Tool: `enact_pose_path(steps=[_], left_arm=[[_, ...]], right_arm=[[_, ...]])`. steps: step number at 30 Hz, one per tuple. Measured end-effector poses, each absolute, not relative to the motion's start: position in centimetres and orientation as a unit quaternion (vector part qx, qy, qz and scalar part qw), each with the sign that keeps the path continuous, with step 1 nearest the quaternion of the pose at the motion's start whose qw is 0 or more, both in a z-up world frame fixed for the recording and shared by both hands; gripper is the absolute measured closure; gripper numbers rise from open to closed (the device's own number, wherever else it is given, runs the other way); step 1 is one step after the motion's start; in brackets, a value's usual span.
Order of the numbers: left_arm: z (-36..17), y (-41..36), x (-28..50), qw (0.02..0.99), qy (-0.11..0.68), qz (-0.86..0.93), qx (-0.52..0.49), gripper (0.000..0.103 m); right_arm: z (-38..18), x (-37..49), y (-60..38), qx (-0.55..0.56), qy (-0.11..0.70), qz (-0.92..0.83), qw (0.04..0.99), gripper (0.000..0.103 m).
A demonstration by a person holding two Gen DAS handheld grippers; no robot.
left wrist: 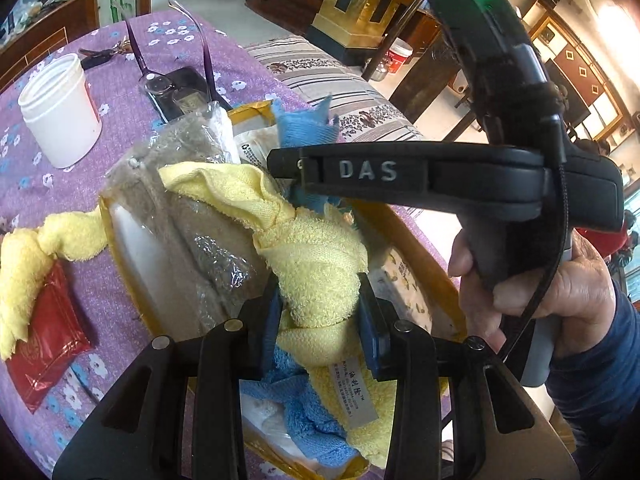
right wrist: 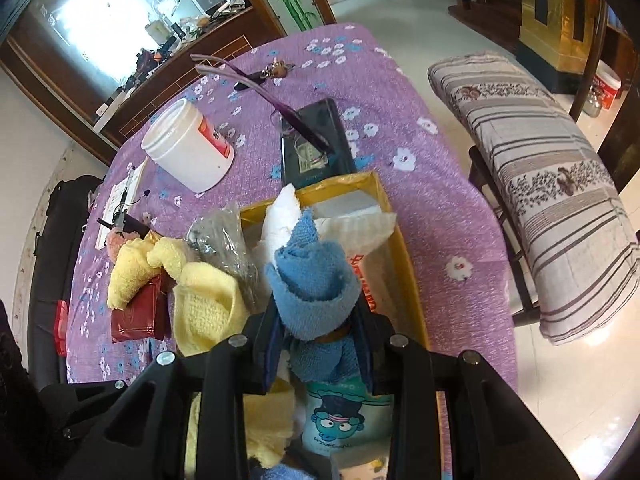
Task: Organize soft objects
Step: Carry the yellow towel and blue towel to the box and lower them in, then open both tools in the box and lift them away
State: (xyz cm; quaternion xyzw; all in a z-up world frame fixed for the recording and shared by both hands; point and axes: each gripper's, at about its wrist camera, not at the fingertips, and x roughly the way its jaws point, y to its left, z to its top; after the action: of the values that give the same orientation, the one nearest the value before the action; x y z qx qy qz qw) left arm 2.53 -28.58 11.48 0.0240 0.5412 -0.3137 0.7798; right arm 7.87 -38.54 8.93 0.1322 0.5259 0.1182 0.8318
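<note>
Towels filled a yellow box point(right wrist: 404, 240) on the purple floral desk point(right wrist: 420, 160). Left gripper point(left wrist: 318, 308) fingers clamped the yellow towel point(left wrist: 316, 264); right gripper point(right wrist: 320, 332) fingers clamped the blue towel point(right wrist: 316, 280). A striped bench point(right wrist: 540, 184) stood beside the desk.

Left claw point(left wrist: 320, 304) clamping yellow towel point(left wrist: 316, 264) — over yellow box point(left wrist: 420, 236)

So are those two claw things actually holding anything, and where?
Yes. The left gripper pinches the yellow towel around its bunched middle. The right gripper pinches the blue towel at its gathered lower part, over the yellow box.
</note>
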Motion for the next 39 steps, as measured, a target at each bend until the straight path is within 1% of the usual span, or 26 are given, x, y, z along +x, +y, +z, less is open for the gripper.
enact_pose_path(steps=[4,5,9,20,26,33,37,39], left_arm=[[11.8,-28.6,2.6,0.78,0.54,-0.315,0.014,0.069],[11.8,-28.8,2.7,0.78,0.542,-0.314,0.014,0.068],[11.5,-29.7,2.9,0.766,0.557,-0.32,0.007,0.068],[13.4,-30.1,1.8,0.77,0.539,-0.341,0.003,0.066],[13.7,-28.8,1.7,0.779,0.538,-0.323,-0.007,0.066],[14.2,-24.8,0.0,0.819,0.507,-0.268,0.013,0.066],[13.5,-21.9,-0.4,0.824,0.515,-0.235,-0.013,0.066],[13.2,-21.1,-0.5,0.825,0.52,-0.221,-0.021,0.066]], right_arm=[[9.2,7.7,-38.6,0.132,0.521,0.127,0.834,0.068],[9.2,7.8,-38.5,0.132,0.522,0.13,0.833,0.068],[8.9,7.8,-38.5,0.135,0.529,0.133,0.827,0.068],[11.6,5.5,-41.0,0.173,0.488,0.144,0.843,0.068],[11.7,3.5,-42.1,0.218,0.481,0.164,0.833,0.068],[10.5,1.6,-40.7,0.277,0.485,0.221,0.799,0.068],[9.7,1.2,-38.8,0.275,0.496,0.254,0.783,0.068],[8.6,1.3,-38.3,0.269,0.514,0.243,0.777,0.068]])
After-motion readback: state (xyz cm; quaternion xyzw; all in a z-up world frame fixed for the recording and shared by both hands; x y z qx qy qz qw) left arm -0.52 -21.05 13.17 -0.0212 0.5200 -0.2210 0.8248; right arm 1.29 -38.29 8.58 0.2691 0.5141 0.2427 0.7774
